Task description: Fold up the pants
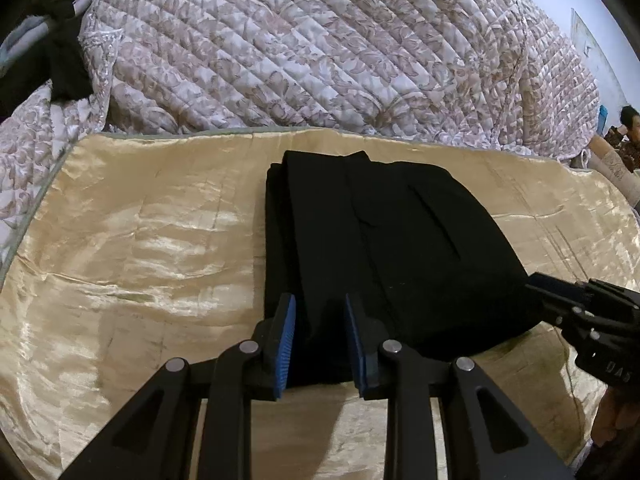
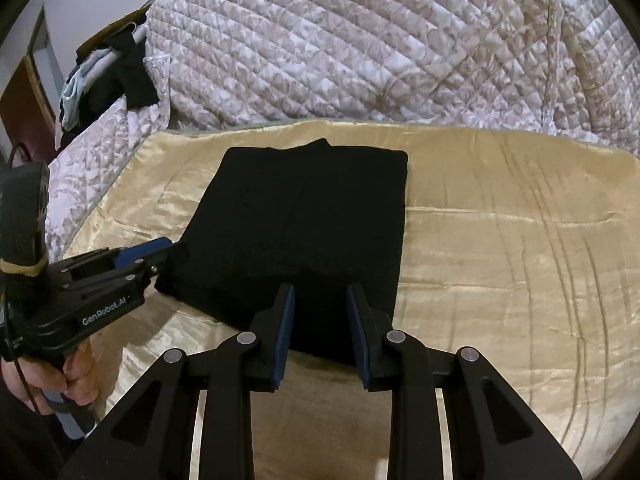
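The black pants (image 1: 384,248) lie folded into a compact rectangle on the golden satin cloth (image 1: 152,240); they also show in the right wrist view (image 2: 304,232). My left gripper (image 1: 320,312) is open, its blue pads either side of the near edge of the pants, holding nothing. It also shows from the side in the right wrist view (image 2: 172,250) at the pants' near left corner. My right gripper (image 2: 320,300) is open over the near right edge of the pants. It shows in the left wrist view (image 1: 540,284) at the pants' right corner.
A quilted floral bedspread (image 1: 320,48) is heaped behind the satin cloth. Dark clothes (image 2: 124,76) hang at the far left. A seated person (image 1: 628,124) is at the far right edge. Satin cloth (image 2: 520,240) extends right of the pants.
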A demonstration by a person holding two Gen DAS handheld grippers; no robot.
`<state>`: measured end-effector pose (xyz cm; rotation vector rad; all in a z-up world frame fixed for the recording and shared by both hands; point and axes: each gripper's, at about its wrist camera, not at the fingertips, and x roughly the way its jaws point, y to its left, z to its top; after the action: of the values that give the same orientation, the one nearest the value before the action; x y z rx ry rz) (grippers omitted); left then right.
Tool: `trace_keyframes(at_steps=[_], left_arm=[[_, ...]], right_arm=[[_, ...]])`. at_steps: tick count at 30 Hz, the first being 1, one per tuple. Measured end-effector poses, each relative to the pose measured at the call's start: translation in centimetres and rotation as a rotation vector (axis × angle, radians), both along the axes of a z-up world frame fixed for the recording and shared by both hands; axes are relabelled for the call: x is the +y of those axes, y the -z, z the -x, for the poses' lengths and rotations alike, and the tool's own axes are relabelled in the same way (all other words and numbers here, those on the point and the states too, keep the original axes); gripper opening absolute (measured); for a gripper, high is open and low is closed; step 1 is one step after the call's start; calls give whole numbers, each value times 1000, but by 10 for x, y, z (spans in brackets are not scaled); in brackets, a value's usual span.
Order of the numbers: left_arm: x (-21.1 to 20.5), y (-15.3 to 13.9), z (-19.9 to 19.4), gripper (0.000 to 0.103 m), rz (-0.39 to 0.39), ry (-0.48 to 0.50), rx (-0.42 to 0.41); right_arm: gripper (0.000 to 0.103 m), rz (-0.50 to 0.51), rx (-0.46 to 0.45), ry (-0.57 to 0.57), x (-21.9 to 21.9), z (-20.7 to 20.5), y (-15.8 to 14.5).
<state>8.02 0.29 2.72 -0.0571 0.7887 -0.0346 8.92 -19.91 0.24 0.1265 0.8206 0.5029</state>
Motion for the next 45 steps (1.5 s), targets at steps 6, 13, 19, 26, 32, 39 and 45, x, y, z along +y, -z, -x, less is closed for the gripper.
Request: trace_keyframes(at_steps=[6,13,19,26,32,39,45], left_arm=[[1,-1,1,29,-4,-10,4],[-1,-18,12,28,8,-20,-33],[-12,-21,17,28,-11,22,-53],[-9,-8,17,28,-5,7,2],[-6,12,28,28,-10,-6,66],[-3,24,38,32,-1,-18,95],[3,27,37,52,0,-36,99]], right_arm=[[27,45,36,-18,7,-5,10],[27,9,-22,-23,5,2,-4],[27,32,-16,-69,22,2,1],[27,38,1,-71,19,4,2],[30,45,-14,-47,3,20,-1],[30,81,79,-18,-9,30,24],[41,108,58,-27,-11,35,30]])
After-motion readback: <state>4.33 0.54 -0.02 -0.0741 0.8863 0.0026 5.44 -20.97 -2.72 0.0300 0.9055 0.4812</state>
